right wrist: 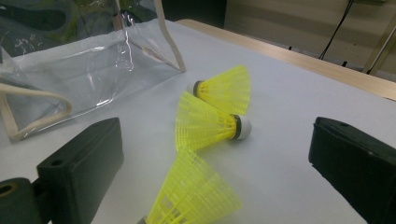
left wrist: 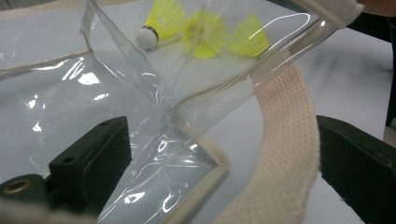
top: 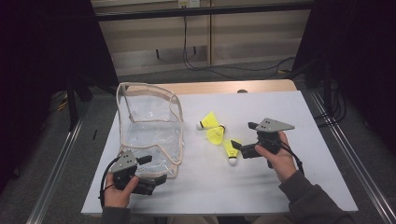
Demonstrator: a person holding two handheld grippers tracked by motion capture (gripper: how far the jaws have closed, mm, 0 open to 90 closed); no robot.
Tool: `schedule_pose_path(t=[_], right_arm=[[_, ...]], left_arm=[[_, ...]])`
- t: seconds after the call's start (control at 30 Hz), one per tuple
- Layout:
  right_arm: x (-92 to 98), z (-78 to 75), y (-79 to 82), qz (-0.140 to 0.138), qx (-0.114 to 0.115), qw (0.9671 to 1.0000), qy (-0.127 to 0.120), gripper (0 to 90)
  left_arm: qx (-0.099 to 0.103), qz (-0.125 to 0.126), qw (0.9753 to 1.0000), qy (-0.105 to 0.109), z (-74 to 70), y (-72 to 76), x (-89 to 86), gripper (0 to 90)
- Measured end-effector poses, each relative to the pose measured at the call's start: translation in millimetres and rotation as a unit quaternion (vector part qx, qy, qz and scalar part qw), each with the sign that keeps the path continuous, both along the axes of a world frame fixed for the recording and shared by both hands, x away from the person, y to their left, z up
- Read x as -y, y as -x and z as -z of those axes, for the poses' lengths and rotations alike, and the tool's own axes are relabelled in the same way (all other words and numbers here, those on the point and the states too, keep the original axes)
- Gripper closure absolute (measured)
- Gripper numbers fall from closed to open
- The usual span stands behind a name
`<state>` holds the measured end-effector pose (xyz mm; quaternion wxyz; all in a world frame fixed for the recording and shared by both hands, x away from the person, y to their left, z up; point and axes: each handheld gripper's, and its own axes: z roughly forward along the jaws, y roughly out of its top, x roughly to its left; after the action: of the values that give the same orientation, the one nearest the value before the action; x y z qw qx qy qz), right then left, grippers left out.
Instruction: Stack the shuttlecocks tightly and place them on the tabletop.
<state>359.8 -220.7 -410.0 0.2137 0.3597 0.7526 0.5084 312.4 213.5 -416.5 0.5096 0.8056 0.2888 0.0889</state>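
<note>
three yellow plastic shuttlecocks with white cork tips lie in a loose cluster on the white table (top: 280,186), all of them outside the clear plastic pouch with cream fabric trim (top: 149,126), so by my reading the packing has hardly begun: nothing is in the pouch yet and all three are left to move. the nearest shuttlecock (top: 230,150) lies with its cork toward the person, just in front of the right claw (top: 243,138). the middle shuttlecock (top: 216,134) touches or nearly touches it, and the far shuttlecock (top: 208,121) lies beside that one, cork pointing toward the pouch. their skirts are open lattice, light and springy-looking, likely easy to crush or flick away.

the right claw stands open, its jaws wide apart, with the nearest shuttlecock's skirt (right wrist: 196,196) low between them in the right gripper view; it holds nothing. the pouch stands open-mouthed to the left of the cluster, its walls creased and shiny. the left claw (top: 152,169) is at the pouch's near corner; in the left gripper view its jaws sit apart on either side of the plastic wall and the cream woven strap (left wrist: 285,149), not yet clamped.
</note>
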Motion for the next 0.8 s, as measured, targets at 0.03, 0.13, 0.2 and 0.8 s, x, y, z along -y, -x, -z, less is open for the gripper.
schedule_pose_path(t=[0.03, 0.13, 0.2, 0.8], right_arm=[[-0.4, -1.2, -1.0, 0.001, 0.001, 1.0, 0.001, 2.4], [-2.0, -3.4, -3.0, 0.001, 0.001, 1.0, 0.003, 2.5], [-3.0, -4.3, -4.3, 0.001, -0.001, 1.0, 0.003, 2.4], [-9.3, -4.6, -16.0, 0.002, -0.013, 0.9998, 0.014, 2.5]], left_arm=[[0.0, 0.0, 1.0, 0.001, 0.2, -0.1, 0.0, 5.8], [0.001, 0.0, 1.0, -0.001, 0.2, -0.2, 0.1, 5.8], [0.001, 0.0, 1.0, 0.001, 0.3, -0.2, 0.2, 5.8], [0.001, -0.001, 1.0, 0.002, 0.3, -0.2, 0.5, 5.8]])
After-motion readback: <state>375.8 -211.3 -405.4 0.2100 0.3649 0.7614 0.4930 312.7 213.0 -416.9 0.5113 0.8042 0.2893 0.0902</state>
